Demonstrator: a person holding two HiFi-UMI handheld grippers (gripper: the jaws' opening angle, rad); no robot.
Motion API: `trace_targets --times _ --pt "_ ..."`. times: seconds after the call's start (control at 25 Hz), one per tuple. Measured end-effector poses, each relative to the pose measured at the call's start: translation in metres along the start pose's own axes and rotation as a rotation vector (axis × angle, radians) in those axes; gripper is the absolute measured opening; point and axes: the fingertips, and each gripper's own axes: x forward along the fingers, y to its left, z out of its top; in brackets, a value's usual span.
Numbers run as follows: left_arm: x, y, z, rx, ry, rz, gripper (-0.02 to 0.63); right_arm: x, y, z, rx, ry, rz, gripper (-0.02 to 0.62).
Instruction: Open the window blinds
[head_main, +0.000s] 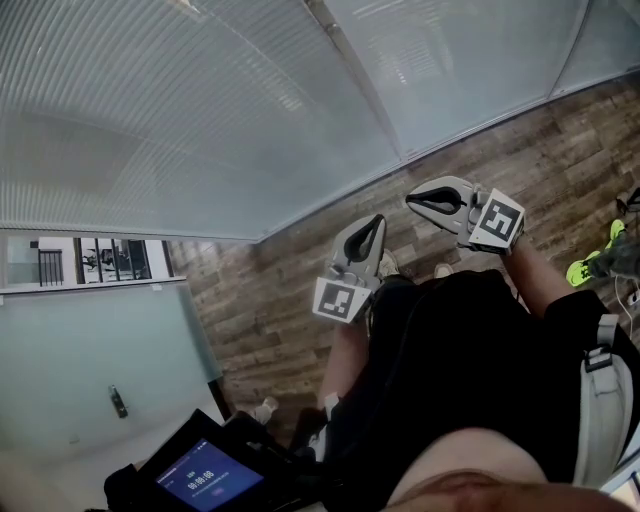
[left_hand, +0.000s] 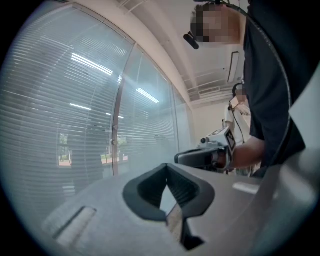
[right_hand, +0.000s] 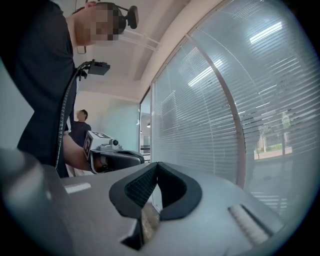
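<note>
Plainly, the blinds (head_main: 200, 120) hang lowered over the glass wall ahead, slats closed. The left gripper (head_main: 374, 224) and right gripper (head_main: 416, 200) hover near them above the wood floor (head_main: 300, 290), jaws pressed together on nothing. The task looks barely started; next comes finding a cord or wand, which no view shows.

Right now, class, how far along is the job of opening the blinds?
Nothing looks done: the blinds hang lowered. Nothing is in hand: the left gripper and right gripper are shut, empty and clear of them. Left: reaching the blinds and opening them.
</note>
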Motion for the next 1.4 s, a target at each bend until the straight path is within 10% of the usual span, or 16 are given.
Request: trace_targets --times 1.4 --pt "0.066 0.198 0.017 -0.030 -0.027 -0.285 0.003 0.128 -0.147 0.027 -0.031 0.032 -0.323 0.006"
